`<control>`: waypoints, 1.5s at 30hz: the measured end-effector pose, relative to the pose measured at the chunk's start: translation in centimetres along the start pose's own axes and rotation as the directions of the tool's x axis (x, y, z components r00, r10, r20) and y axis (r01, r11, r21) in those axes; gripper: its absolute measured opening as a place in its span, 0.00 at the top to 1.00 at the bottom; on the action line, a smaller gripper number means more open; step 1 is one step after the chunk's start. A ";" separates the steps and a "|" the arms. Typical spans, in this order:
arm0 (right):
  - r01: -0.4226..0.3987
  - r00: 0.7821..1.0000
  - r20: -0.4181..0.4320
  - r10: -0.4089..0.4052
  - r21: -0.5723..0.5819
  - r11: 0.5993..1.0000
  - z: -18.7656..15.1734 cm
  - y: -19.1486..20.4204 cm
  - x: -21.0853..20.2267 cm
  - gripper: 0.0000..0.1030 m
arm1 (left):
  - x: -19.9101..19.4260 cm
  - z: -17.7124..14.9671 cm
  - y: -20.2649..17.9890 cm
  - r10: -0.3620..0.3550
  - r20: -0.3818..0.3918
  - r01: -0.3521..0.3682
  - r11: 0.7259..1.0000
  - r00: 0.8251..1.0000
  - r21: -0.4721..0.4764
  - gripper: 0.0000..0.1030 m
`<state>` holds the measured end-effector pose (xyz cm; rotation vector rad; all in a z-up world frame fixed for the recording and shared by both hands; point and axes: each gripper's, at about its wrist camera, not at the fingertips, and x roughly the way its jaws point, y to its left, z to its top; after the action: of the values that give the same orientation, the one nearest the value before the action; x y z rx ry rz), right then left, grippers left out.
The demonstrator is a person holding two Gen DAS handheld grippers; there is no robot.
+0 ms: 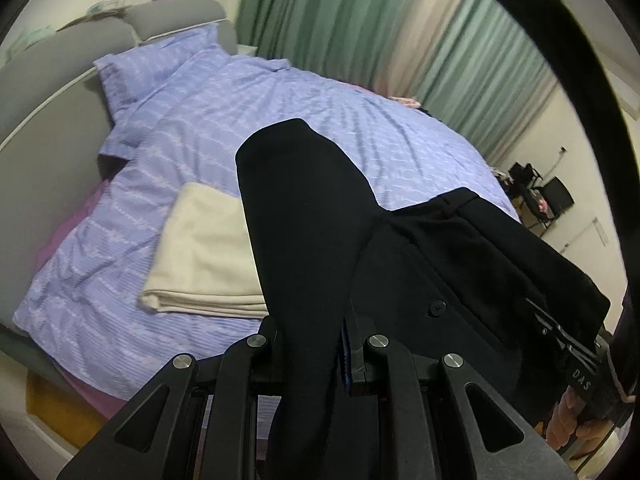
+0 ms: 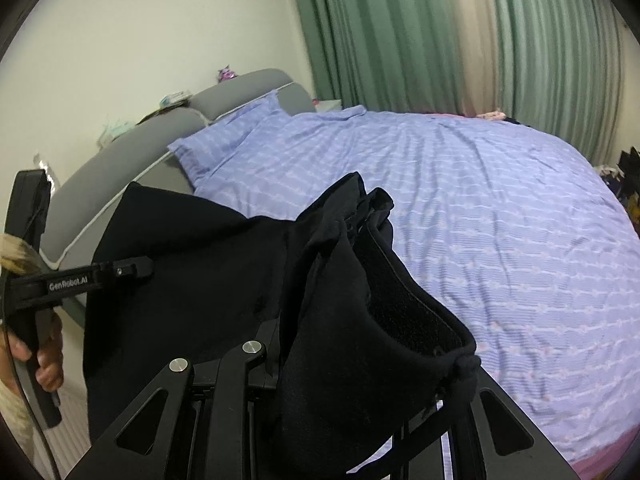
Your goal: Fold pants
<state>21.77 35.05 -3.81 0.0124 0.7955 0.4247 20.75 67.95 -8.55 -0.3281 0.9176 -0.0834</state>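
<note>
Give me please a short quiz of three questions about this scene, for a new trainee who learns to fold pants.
1. True or false: both grippers are shut on the black pants.
2. What lies on the bed cover beside the pants in the left wrist view? A) a folded cream cloth B) a red towel C) a book
3. Fill in: the curtains behind the bed are ____.

Key
1. True: the left gripper and the right gripper each clamp black fabric.
2. A, the folded cream cloth.
3. Green.

Black pants (image 1: 304, 216) hung above a lavender white-striped duvet (image 1: 280, 112); beside it, green-and-beige curtains (image 1: 360, 28), grey headboard (image 1: 52, 92), cream folded cloth (image 1: 204, 252).
</note>
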 end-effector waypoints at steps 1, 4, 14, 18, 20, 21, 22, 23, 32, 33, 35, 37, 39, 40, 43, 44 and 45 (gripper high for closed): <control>-0.007 1.000 0.001 0.007 -0.003 1.000 0.0 0.4 0.4 0.75 | 0.0 0.2 1.0 -0.005 0.010 0.005 1.000 1.000 0.010 0.83; 0.013 1.000 -0.013 -0.013 -0.010 1.000 0.0 2.0 2.2 0.75 | 0.8 1.3 3.6 -0.023 0.000 0.023 1.000 1.000 0.003 0.83; 0.114 0.992 -0.069 -0.108 0.091 0.989 2.2 7.0 11.0 0.75 | 7.9 8.8 11.9 -0.127 -0.083 0.130 0.991 0.988 0.036 0.83; 0.160 0.982 -0.114 -0.149 0.098 0.982 3.2 8.1 16.1 0.75 | 12.8 12.4 15.4 -0.156 -0.137 0.162 0.986 0.978 0.035 0.83; 0.173 0.977 -0.145 -0.155 0.122 0.977 3.7 8.0 18.5 0.75 | 15.1 13.9 16.2 -0.150 -0.153 0.160 0.986 0.977 0.054 0.83; 0.179 0.975 -0.153 -0.159 0.125 0.976 3.9 8.2 19.5 0.75 | 16.3 14.5 16.7 -0.148 -0.160 0.159 0.986 0.976 0.058 0.83; 0.190 0.972 -0.165 -0.168 0.127 0.974 4.2 8.2 20.9 0.75 | 17.6 15.2 17.2 -0.157 -0.172 0.168 0.984 0.972 0.051 0.83; 0.202 0.968 -0.177 -0.178 0.126 0.971 4.4 8.3 22.2 0.75 | 18.8 15.8 17.5 -0.164 -0.184 0.175 0.983 0.969 0.046 0.83; 0.263 0.932 -0.288 -0.222 0.113 0.958 3.9 7.9 31.3 0.74 | 29.2 17.1 19.6 -0.124 -0.318 0.164 0.981 0.940 0.104 0.82; 0.266 0.926 -0.303 -0.223 0.106 0.958 3.7 7.9 32.1 0.74 | 30.2 16.9 19.8 -0.109 -0.338 0.156 0.981 0.935 0.113 0.82; 0.271 0.917 -0.328 -0.226 0.097 0.958 2.9 7.9 33.3 0.74 | 31.5 16.4 20.3 -0.093 -0.366 0.145 0.983 0.926 0.117 0.82; 0.269 0.913 -0.346 -0.215 0.116 0.956 2.3 7.7 33.5 0.73 | 32.2 15.9 20.7 -0.080 -0.384 0.135 0.984 0.920 0.120 0.80; 0.262 0.910 -0.364 -0.197 0.137 0.955 1.8 7.5 33.7 0.73 | 32.4 15.3 20.8 -0.068 -0.392 0.127 0.984 0.918 0.126 0.77; 0.261 0.908 -0.372 -0.192 0.145 0.954 1.5 7.5 33.8 0.72 | 32.6 15.1 21.0 -0.062 -0.394 0.123 0.984 0.917 0.132 0.76; 0.255 0.901 -0.399 -0.170 0.168 0.952 0.8 7.4 34.0 0.71 | 32.5 15.0 20.8 -0.041 -0.397 0.102 0.986 0.917 0.135 0.69; 0.254 0.898 -0.409 -0.164 0.177 0.951 0.5 7.3 34.1 0.70 | 32.4 15.1 20.7 -0.023 -0.394 0.085 0.986 0.919 0.142 0.66; 0.253 0.896 -0.416 -0.157 0.187 0.949 0.4 7.2 34.0 0.69 | 32.2 15.1 20.5 -0.007 -0.388 0.072 0.985 0.922 0.154 0.63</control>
<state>40.48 54.46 -25.80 0.0653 1.2352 0.1244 50.86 84.32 -31.18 -0.1765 1.2883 -0.2682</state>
